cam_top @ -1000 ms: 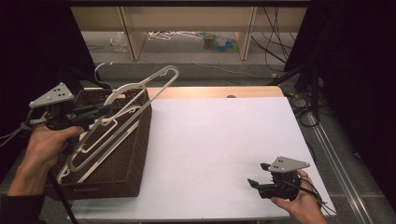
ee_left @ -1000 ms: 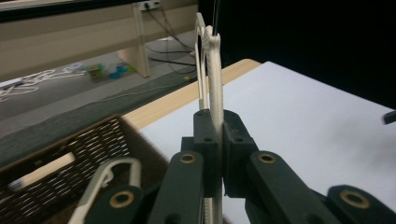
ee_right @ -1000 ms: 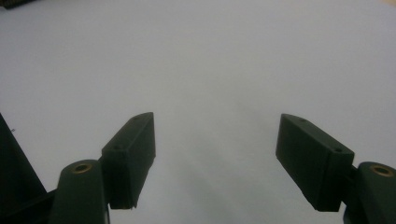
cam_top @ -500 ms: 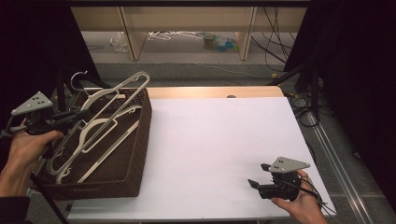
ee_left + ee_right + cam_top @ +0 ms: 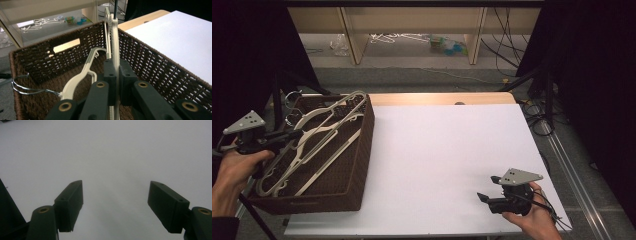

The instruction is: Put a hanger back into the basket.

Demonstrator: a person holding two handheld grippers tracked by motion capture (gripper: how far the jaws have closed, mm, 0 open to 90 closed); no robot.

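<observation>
Two cream plastic coat hangers with wire hooks [image 5: 312, 145] lie in the dark brown woven wicker basket [image 5: 357, 165] at the left of the high view, their upper ends leaning up over its far rim. The left gripper [image 5: 294, 135] reaches in from the left edge of the frame, over the basket's near-left side. In the left gripper view its black fingers [image 5: 110, 75] are pressed together on the thin edge of one cream hanger [image 5: 115, 37], which rises straight up the middle of the frame; a second hanger [image 5: 77, 80] lies lower left inside the basket [image 5: 155, 67]. The right gripper [image 5: 484, 198] rests at the lower right of the white table [image 5: 447, 150], fingers [image 5: 70, 202] spread with nothing between them, well apart from the basket.
</observation>
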